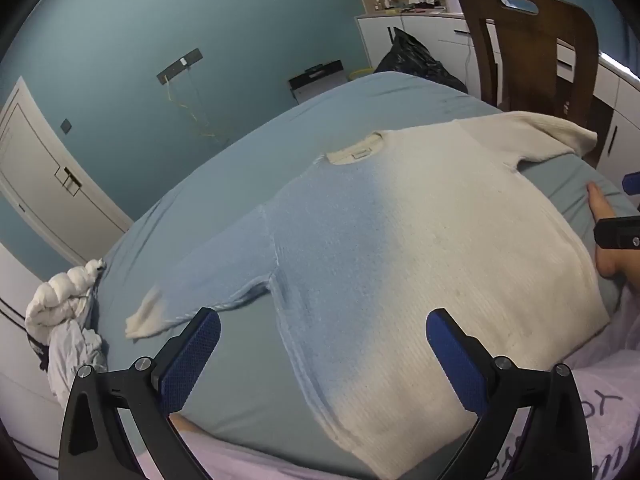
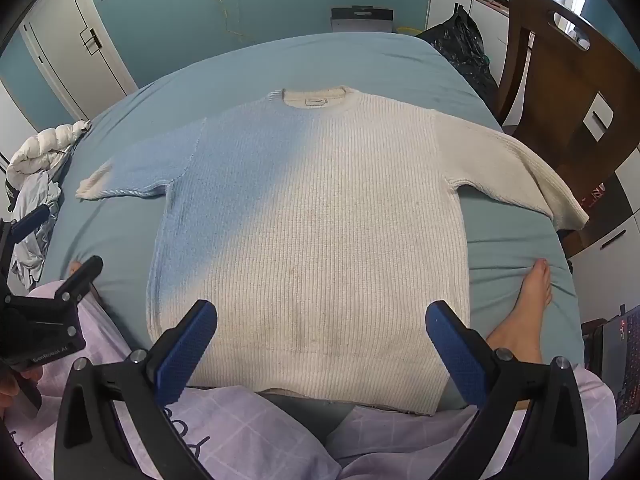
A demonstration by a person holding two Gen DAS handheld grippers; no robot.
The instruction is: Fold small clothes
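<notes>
Both tools point(image 1: 322, 344) point(image 2: 320, 340) wide open, tilted down above sweater point(image 2: 320, 220)

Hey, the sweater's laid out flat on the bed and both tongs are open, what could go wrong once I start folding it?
1. The sweater's right sleeve reaches the bed edge beside the chair; it may slip off.
2. A bare foot presses the sheet near the sweater; a fold toward it could snag.
3. The hem lies against the person's lap, so the open right tongs or left tongs might pinch trouser fabric too.
</notes>
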